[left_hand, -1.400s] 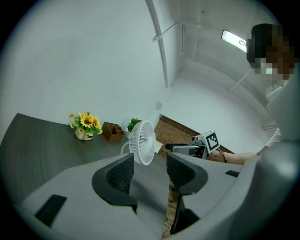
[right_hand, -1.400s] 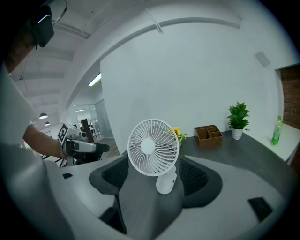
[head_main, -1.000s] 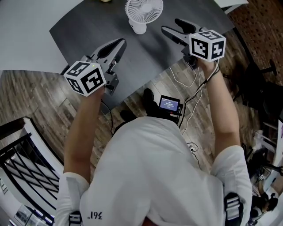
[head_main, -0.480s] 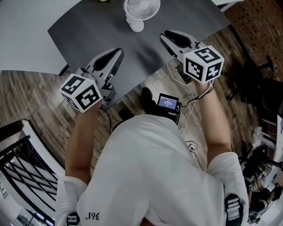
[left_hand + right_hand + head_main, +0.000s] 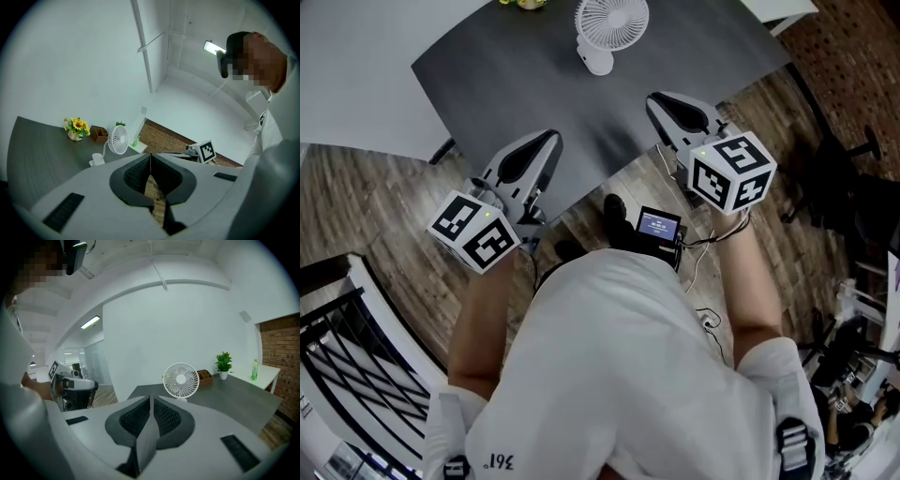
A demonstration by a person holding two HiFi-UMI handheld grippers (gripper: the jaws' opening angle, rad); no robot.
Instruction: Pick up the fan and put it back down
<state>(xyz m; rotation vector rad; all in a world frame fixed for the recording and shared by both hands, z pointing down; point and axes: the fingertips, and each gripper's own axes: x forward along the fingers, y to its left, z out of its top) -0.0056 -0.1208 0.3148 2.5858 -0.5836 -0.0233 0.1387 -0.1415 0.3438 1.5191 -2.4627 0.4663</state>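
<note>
Upright at the top centre of the head view, white fan (image 5: 611, 21), foot resting on the dark grey table (image 5: 516, 75), touched by neither gripper and well apart from both. In the left gripper view, same fan left of centre, beside a pot of sunflowers (image 5: 76, 126) and a small wooden box (image 5: 98, 133) further left on the tabletop. In the right gripper view, fan just above centre, grille turned toward the camera, with a small green plant (image 5: 223, 363) to its right and a brick wall (image 5: 281, 352) at the right edge. Lower in the head view, left gripper (image 5: 546, 141) at centre left, tips over the table's near edge, jaws pressed together with nothing between them, ribbed pads meeting in a single seam. At centre right, right gripper (image 5: 661, 98), tips over the table's lower right edge, jaws just now closing in and already met pad to pad, nothing caught between. Behind each gripper, a white marker cube (image 5: 480, 231) and a bare forearm. Below the table, wood floor (image 5: 394, 206), a small lit screen (image 5: 659, 223) with trailing cables, and the white shirt (image 5: 619, 366) filling the bottom of the frame.
</note>
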